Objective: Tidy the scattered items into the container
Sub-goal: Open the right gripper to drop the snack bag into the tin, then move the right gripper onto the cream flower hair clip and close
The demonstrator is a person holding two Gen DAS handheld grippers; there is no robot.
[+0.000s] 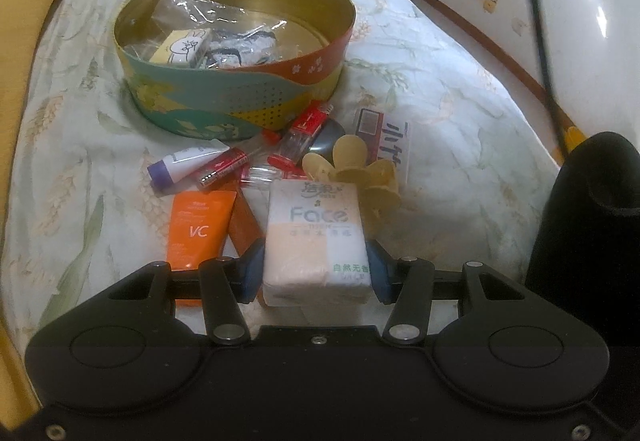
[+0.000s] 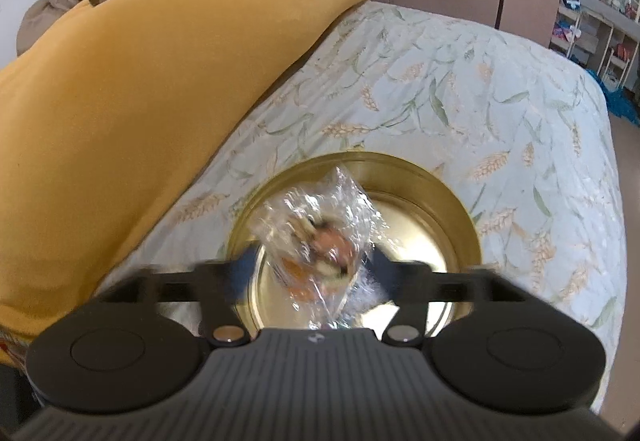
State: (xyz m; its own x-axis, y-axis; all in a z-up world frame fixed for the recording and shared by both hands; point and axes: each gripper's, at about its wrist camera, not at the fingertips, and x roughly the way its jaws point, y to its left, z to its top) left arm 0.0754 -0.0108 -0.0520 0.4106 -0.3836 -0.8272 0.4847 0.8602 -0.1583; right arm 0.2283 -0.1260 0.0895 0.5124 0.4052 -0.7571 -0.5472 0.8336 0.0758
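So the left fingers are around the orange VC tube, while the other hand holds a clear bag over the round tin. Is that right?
Not quite. In the left wrist view the left gripper has its fingers around the white Face tissue pack; the orange VC tube lies beside it. The rest holds: clear bag, round tin.

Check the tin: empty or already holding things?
Holding things. Inside the tin lie a clear bag and a small yellow box.

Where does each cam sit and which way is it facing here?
Left wrist: on the left gripper, low over the bed, facing the tin past the tissue pack between its fingers; own fingers show.
Right wrist: on the right gripper, above the tin, looking down into it; a blurred clear bag sits between its fingers.
Shared: tin, floral bedsheet, yellow pillow.
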